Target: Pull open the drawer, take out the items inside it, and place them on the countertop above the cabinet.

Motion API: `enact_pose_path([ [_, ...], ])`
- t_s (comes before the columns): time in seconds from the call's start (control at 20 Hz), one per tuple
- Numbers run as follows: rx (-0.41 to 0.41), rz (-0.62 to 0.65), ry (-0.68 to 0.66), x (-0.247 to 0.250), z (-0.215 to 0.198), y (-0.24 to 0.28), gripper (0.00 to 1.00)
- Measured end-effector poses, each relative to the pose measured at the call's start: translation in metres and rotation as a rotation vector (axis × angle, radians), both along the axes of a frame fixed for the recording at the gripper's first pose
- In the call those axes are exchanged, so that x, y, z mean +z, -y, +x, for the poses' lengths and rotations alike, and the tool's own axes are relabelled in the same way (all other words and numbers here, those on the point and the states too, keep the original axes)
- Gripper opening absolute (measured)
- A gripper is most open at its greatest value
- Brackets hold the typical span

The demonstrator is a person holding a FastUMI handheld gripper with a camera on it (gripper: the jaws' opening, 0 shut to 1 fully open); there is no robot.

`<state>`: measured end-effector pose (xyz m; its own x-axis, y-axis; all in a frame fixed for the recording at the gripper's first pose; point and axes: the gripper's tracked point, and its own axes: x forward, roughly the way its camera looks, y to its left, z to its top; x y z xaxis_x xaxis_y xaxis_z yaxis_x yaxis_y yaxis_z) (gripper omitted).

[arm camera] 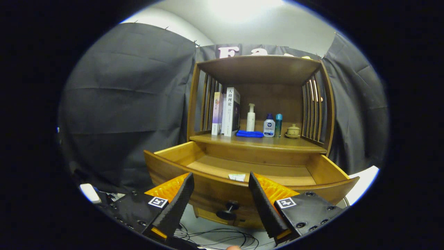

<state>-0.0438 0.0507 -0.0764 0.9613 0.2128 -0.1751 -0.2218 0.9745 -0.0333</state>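
Hand-held gripper (221, 180) poised before a small wooden cabinet (260, 69), its fingers spread wide and holding nothing. The drawer (208, 189) stands pulled well out from the cabinet base, its curved front panel just beyond the fingertips and its dark knob (227, 210) low between them. Inside the drawer, lying flat on the floor close behind the front panel and roughly midway between the fingers, is a small pale packet (237, 177); only its upper part shows above the panel, so its full outline cannot be told. It appears thin, light and flexible, likely to slide or buckle rather than resist a grip; a pinch across one free edge, taken from above, seems the surest hold. The countertop (256, 143) directly above the drawer already carries books (227, 111), a folded blue cloth (249, 133), a pump bottle (250, 117), two smaller bottles (269, 125) and a lidded jar (293, 131), leaving bare wood along its front edge for setting the packet down. Cables (222, 236) trail below the drawer.
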Motion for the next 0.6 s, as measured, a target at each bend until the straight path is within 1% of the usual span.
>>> enact_pose_path([
  [0.2,0.006,0.019,0.022,0.035,0.027,0.007,0.97],
  [0.45,0.047,0.043,0.0,0.058,0.056,0.008,0.97],
  [0.6,0.094,0.06,-0.053,0.066,0.077,0.004,0.98],
])
